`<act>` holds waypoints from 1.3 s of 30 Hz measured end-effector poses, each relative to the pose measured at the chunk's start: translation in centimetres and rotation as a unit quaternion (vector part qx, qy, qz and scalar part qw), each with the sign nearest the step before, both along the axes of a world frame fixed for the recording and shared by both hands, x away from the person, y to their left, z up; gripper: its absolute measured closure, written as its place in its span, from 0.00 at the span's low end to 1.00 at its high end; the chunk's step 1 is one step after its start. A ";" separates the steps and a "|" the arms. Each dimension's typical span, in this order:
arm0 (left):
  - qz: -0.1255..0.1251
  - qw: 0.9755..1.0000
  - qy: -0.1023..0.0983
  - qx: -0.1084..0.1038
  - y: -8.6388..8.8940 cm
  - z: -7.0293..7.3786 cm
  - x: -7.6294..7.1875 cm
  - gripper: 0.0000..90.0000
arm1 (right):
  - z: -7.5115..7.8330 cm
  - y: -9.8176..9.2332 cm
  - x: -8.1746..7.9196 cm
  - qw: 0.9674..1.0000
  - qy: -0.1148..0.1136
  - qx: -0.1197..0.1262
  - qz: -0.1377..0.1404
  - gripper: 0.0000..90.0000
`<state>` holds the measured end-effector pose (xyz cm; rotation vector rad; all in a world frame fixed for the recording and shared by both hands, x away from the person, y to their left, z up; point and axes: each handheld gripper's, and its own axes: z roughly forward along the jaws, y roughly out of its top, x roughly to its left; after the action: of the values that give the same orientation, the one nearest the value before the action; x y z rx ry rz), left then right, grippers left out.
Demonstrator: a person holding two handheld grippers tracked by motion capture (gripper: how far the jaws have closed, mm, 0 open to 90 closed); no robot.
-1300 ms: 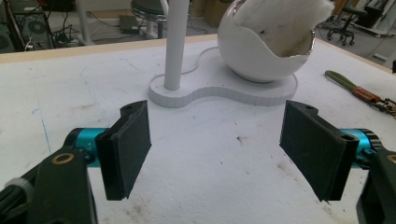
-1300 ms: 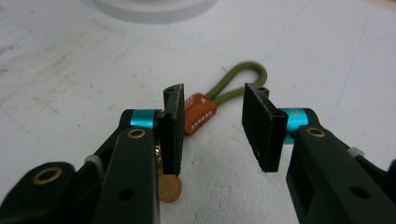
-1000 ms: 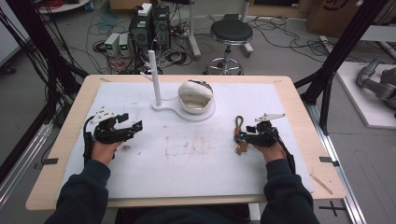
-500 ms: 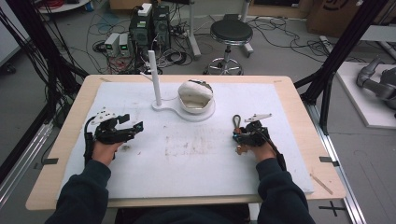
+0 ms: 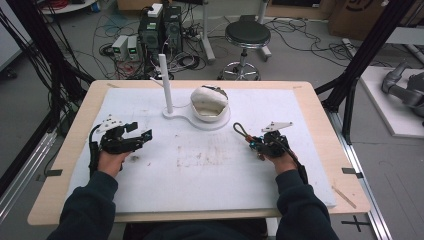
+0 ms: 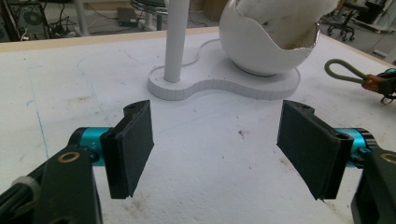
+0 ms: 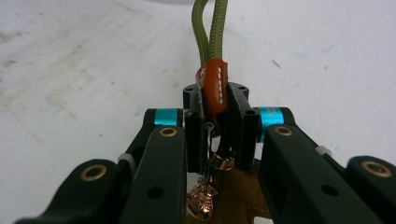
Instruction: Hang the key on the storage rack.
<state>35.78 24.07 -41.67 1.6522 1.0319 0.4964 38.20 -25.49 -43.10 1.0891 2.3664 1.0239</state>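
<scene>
A keychain with an olive cord loop [image 5: 240, 131], a brown leather tab [image 7: 214, 86] and gold charms [image 7: 201, 200] lies on the white mat right of centre. My right gripper [image 7: 216, 109] has just been closing and is now shut on the leather tab; the cord [image 7: 210, 28] sticks out ahead of the jaws. From above, the right gripper [image 5: 257, 145] rests low on the mat. My left gripper [image 5: 145, 136] sits at the left of the mat, open with nothing between its pads [image 6: 133, 149]. The left gripper view catches the keychain cord [image 6: 345, 73] far right.
A white stand [image 5: 175, 114] at the mat's back centre carries an upright post [image 5: 165, 82] and a white egg-shaped bowl [image 5: 209, 102]. They stand just ahead of the left gripper as post [image 6: 176, 37] and bowl [image 6: 266, 42]. The wooden table edge [image 5: 320, 130] frames the mat.
The right hand has shifted left onto the keychain and its jaws have closed on the leather tab. The left hand has stayed where it was.
</scene>
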 end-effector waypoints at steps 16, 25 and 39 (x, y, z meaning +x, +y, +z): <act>0.014 1.000 0.002 -0.001 0.8 0.0 0.0 0.31 | 3.8 3.4 -1.0 0.988 -0.068 0.099 0.098 0.88; 0.014 1.000 0.001 -0.002 0.9 -0.1 0.0 0.32 | 6.0 7.1 0.4 0.980 -0.088 0.139 0.112 0.89; 0.017 1.000 0.000 -0.009 1.5 -0.1 0.1 0.33 | 9.9 14.9 5.2 0.972 -0.111 0.162 0.127 0.89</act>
<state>35.88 25.57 -41.74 1.6202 1.0638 0.5083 43.35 -10.59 -33.17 0.7312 2.2436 1.5787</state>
